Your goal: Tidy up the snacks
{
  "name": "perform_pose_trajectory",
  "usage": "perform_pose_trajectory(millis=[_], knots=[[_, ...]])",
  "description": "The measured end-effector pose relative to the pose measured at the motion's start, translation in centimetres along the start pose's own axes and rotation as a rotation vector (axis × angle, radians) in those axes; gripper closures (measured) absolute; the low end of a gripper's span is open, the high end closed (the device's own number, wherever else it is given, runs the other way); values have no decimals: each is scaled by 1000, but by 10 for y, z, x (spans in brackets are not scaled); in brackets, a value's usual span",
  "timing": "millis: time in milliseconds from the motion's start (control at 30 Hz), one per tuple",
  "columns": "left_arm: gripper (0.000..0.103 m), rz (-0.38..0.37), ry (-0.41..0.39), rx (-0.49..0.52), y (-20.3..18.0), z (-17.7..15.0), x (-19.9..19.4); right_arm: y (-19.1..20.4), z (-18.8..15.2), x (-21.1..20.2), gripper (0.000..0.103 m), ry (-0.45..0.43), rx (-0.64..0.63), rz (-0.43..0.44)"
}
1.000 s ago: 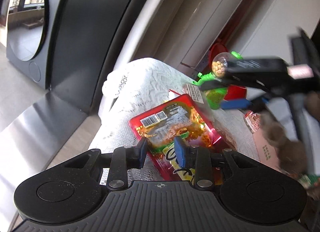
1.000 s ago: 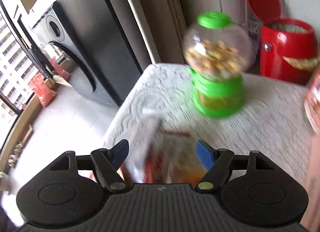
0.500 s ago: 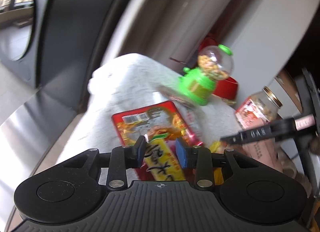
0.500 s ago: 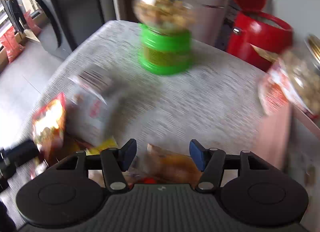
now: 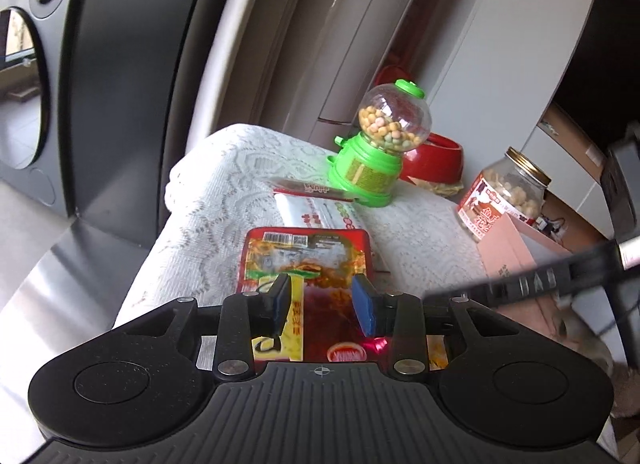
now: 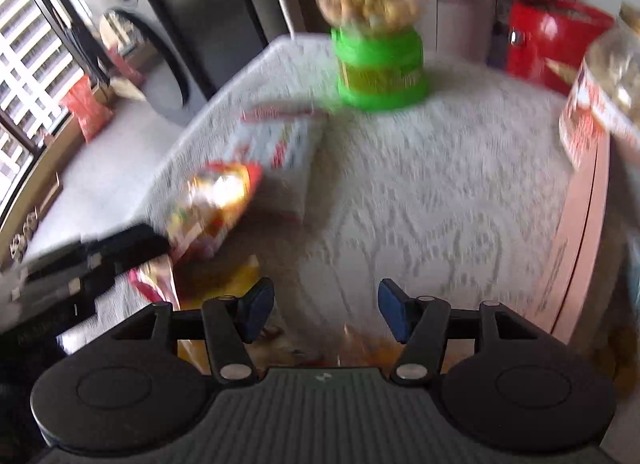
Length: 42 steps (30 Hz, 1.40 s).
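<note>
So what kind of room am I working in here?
Probably a home living area: a lace-covered table holding snacks, a large dark floor speaker beside it, and a barred window past bare floor.

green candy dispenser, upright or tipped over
Upright: the green candy dispenser stands on its base on the lace cloth, cap on top, globe about half full.

Black ribbed body, silver screws, blue-padded fingers; round side discs
</note>
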State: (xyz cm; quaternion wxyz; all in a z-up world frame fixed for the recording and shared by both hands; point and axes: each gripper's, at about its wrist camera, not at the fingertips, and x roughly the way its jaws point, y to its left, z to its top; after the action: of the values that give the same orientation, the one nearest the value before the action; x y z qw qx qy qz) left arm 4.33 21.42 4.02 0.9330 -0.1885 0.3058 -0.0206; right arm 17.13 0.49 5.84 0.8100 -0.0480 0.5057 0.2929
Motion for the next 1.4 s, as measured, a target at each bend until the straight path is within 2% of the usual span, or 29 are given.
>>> perform_pose_trajectory(millis=[167, 267, 367, 433, 467, 533, 633, 700, 767, 933, 1000, 1033, 1100, 1133, 1267, 1333, 1400], knots=[[65, -96, 72, 54, -14, -15, -25, 15, -7, -27, 42, -64, -82, -26], [65, -128, 119, 74, -24, -29, -23, 20, -20, -33, 41, -53, -90, 37], [64, -92, 142, 143, -36, -39, -13, 21, -30, -26, 41, -47, -71, 56], [58, -74, 146, 181, -39, -43, -9, 19, -33, -18, 41, -47, -40, 54], [51, -65, 141, 197, -39, -43, -10, 17, -34, -15, 41, -41, -5, 79], [45, -29, 132, 207, -35, -41, -12, 16, -35, -16, 44, -15, 28, 166], [46, 57, 107, 210, -28, -34, -13, 21, -41, -23, 44, -7, 18, 227], [49, 109, 97, 201, -21, -31, -15, 28, -44, -28, 42, -33, -30, 188], [50, 130, 98, 194, -18, -31, -18, 36, -48, -30, 31, -52, -87, 147], [50, 172, 95, 248, -24, -36, -27, 42, -54, -14, 30, -36, -96, 43], [50, 182, 88, 275, -29, -37, -29, 38, -59, -18, 30, -41, -80, 55], [50, 182, 85, 284, -32, -37, -29, 38, -62, -21, 31, -40, -79, 62], [50, 171, 80, 294, -36, -35, -30, 37, -73, -31, 48, -43, -96, 83], [50, 165, 77, 296, -38, -35, -31, 38, -79, -35, 52, -32, -112, 95], [50, 140, 68, 308, -50, -33, -31, 31, -106, -58, 58, -46, -135, 61], [50, 132, 66, 321, -57, -33, -32, 19, -117, -72, 58, -64, -118, 88], [50, 121, 63, 339, -66, -34, -33, 3, -127, -85, 53, -83, -77, 103]])
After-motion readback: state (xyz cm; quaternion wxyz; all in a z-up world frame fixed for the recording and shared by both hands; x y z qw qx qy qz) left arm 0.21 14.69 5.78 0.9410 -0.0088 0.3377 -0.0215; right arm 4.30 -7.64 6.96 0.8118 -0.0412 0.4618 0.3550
